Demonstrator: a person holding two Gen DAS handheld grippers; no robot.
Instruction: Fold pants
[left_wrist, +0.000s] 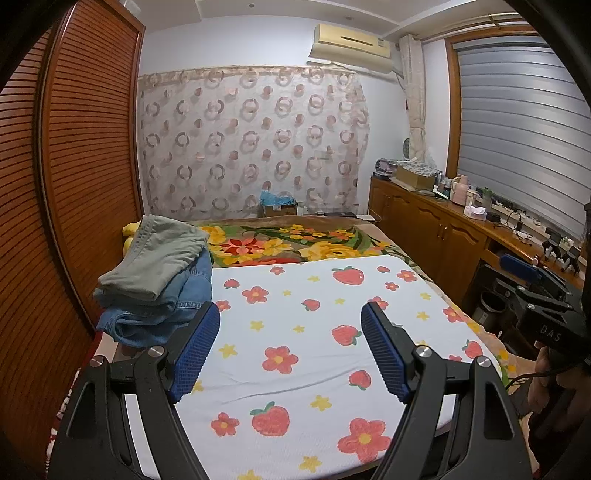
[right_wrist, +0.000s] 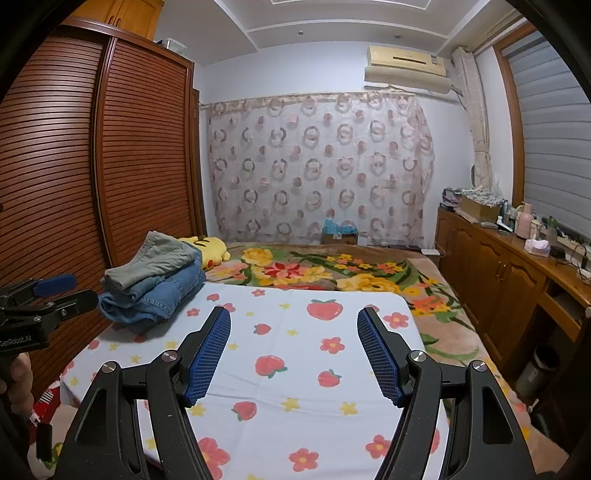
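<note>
Pants: two folded pairs stacked at the left edge of the bed, grey-green pants (left_wrist: 162, 254) on top of blue jeans (left_wrist: 159, 310). The stack sits ahead and to the left of both grippers, apart from them, untouched.

Near: left gripper (left_wrist: 290, 354) hovers over a white sheet (left_wrist: 295, 376) printed with strawberries and flowers. Jaws stand wide apart, nothing between the blue pads, only bare sheet below. Right gripper (right_wrist: 293, 354) likewise hovers over the same sheet, jaws spread wide, holding nothing. Each gripper shows at the edge of the other's view, with part of a hand on the handle.

The sheet is smooth, a few faint creases, laid across the near part of the bed.

Middle: beyond the sheet, a floral blanket (right_wrist: 332, 273) in yellow, red and green covers the rest of the bed. A yellow plush toy (right_wrist: 210, 249) lies just behind the stack.

Left: a slatted wooden wardrobe (right_wrist: 144, 147) runs alongside the bed. Right: a low wooden cabinet (right_wrist: 498, 266) under a blinded window, its top cluttered with bottles and boxes.

Far: a circle-patterned curtain (right_wrist: 317, 166) across the back wall, an air conditioner (right_wrist: 406, 66) above it.
</note>
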